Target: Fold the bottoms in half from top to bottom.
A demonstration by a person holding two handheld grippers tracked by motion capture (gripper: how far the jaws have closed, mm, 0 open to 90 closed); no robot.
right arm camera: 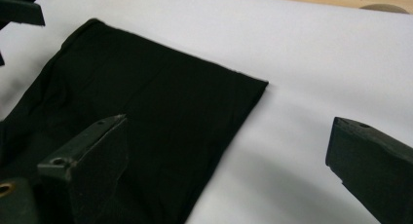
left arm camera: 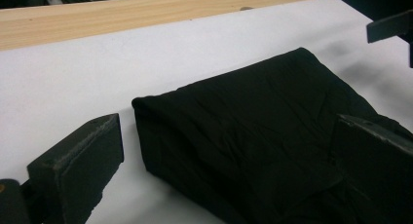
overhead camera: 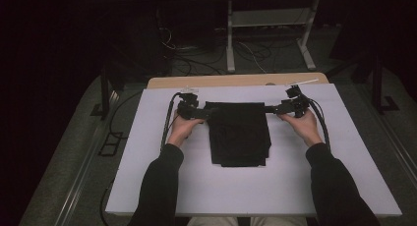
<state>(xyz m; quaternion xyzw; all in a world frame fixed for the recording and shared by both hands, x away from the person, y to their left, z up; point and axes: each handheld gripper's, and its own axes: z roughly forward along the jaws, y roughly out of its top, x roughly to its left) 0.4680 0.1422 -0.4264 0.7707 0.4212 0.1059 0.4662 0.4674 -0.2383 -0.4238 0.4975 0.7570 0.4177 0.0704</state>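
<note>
A black folded cloth (overhead camera: 239,132) lies flat in the middle of the white sheet (overhead camera: 196,186). My left gripper (overhead camera: 202,113) is at the cloth's far left corner and my right gripper (overhead camera: 270,109) at its far right corner. In the left gripper view the left gripper (left arm camera: 229,136) is open: one jaw stands over the white sheet, the other over the cloth (left arm camera: 253,136), whose corner lies between them. In the right gripper view the right gripper (right arm camera: 226,136) is open the same way, straddling the edge of the cloth (right arm camera: 146,102). Neither holds anything.
A strip of wooden tabletop (overhead camera: 236,80) shows beyond the white sheet's far edge. A metal frame (overhead camera: 268,34) and cables lie on the dark floor behind. Bare white sheet surrounds the cloth on all sides. The person's sleeves (overhead camera: 157,186) enter from the bottom.
</note>
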